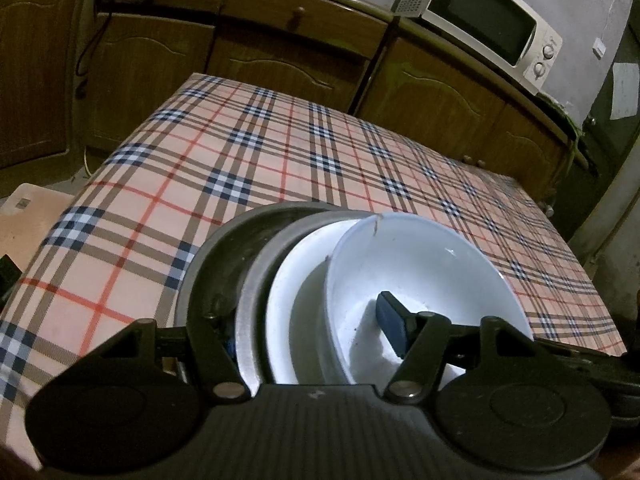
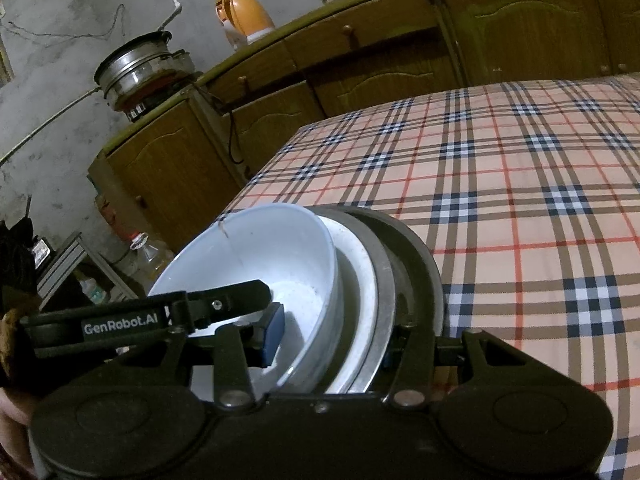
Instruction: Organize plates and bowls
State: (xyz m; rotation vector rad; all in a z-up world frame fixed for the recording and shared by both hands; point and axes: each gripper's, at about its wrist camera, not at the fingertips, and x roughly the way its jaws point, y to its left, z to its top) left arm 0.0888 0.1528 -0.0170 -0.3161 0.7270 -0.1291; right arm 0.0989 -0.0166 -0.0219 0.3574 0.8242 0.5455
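Note:
A nested stack of dishes stands on edge between both grippers over the near edge of the plaid table (image 1: pixel 280 152). It holds a white bowl (image 1: pixel 420 264), a white plate (image 1: pixel 296 280), a metal plate (image 1: pixel 256 280) and a dark outer plate (image 1: pixel 224 248). My left gripper (image 1: pixel 308 328) is shut on the stack, one blue pad (image 1: pixel 394 328) inside the bowl and the other finger behind the dark plate. My right gripper (image 2: pixel 336 336) clamps the same stack: bowl (image 2: pixel 280 248), dark plate (image 2: pixel 416 256). The left gripper's finger (image 2: pixel 224 300) also reaches into the bowl.
Brown cabinets (image 1: pixel 280 52) run behind the table, with a white microwave (image 1: pixel 488 20) on the counter. The right wrist view shows a metal pot (image 2: pixel 140 64) on a burner and an orange kettle (image 2: pixel 244 16) on the counter, and bottles (image 2: pixel 148 256) on the floor beside the table.

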